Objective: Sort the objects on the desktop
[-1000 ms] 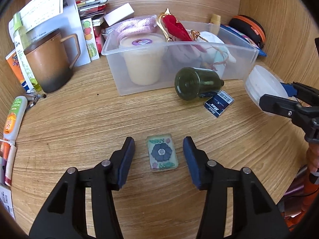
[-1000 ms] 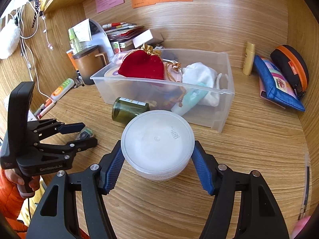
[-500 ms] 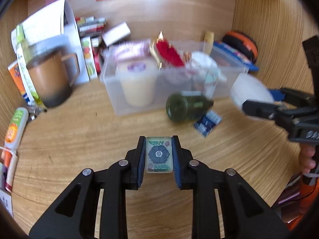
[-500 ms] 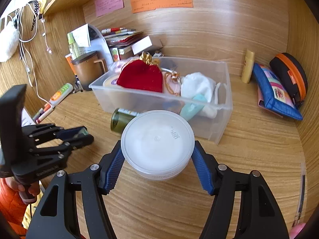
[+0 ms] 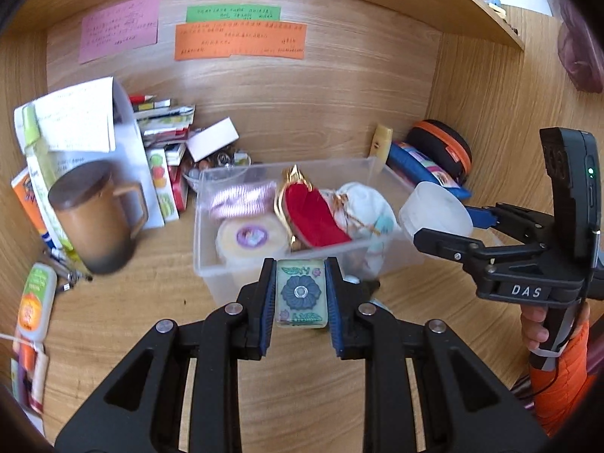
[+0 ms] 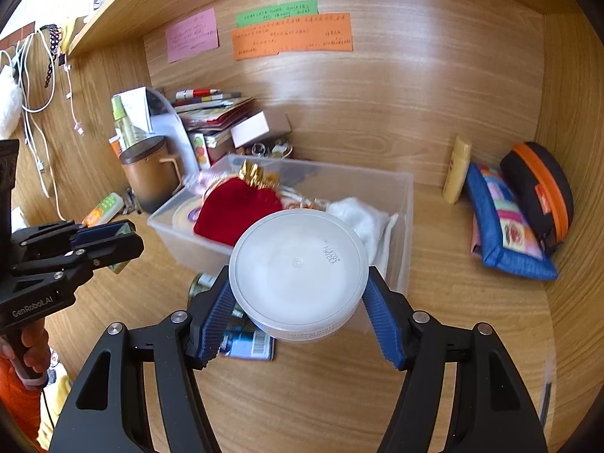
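Blue-padded left gripper [image 5: 301,294] clamping a small green tile [image 5: 301,293] by its two long edges, flower face up, raised off the wooden desk [image 5: 124,324] and hovering at the near wall of the clear plastic bin [image 5: 211,264]. Gripping the edges and not the faces, probably so the tile can drop flat once the pads part. Right gripper [image 6: 298,294] squeezing a round white tub [image 6: 298,268] across its widest part, lid up, level, carried above the desk just near of the bin's right end; seen from the left wrist view too, poised at the bin's right rim. Both loads apparently heading for the same bin, so likely taking turns to avoid the two tools meeting over it.

Already sitting in the bin: a cream jar with a purple label [image 5: 251,236] at the near left, a pink striped bundle [image 5: 241,198] behind it, a red pouch with gold trim [image 6: 234,209] in the middle, white cloth [image 6: 358,219] at the right. Little free floor showing, so perhaps stacking on top.

Lying outside, near of the bin: a dark green jar [image 6: 200,285] on its side and a blue barcoded packet [image 6: 247,341], both waiting. Standing far left: a brown mug [image 5: 94,219].
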`<state>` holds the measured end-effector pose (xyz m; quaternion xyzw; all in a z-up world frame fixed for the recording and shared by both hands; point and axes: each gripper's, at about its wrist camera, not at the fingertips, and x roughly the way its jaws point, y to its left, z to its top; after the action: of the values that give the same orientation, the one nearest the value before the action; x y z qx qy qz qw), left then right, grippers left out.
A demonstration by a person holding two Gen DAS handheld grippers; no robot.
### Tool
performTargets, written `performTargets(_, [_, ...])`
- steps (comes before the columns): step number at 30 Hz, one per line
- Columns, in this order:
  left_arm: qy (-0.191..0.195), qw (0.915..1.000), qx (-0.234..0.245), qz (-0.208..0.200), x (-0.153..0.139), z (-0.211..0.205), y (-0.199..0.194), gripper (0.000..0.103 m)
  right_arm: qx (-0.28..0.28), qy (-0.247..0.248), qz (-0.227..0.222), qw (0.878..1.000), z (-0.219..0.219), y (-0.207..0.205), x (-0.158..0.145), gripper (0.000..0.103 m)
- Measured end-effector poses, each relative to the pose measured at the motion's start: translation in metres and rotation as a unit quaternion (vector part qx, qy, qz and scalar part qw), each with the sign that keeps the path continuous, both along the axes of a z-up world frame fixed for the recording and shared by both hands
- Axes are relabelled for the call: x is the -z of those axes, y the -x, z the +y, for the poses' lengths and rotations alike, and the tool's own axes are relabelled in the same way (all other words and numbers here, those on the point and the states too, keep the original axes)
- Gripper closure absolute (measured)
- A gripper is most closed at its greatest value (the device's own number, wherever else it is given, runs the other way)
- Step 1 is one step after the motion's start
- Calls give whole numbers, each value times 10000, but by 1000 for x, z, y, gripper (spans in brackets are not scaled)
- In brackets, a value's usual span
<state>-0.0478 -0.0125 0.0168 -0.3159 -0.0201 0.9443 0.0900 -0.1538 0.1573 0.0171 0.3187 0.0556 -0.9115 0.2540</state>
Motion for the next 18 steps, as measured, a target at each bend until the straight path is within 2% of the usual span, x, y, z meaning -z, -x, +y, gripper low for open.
performTargets(6, [-11,9999,153,61,-13,7,24,79,0,-102,111,9999,-2,16,-9,40])
performTargets(18, [32,9991,411,126,-25,27,60,79,124,-156,5,9998,-2,53,-17,40])
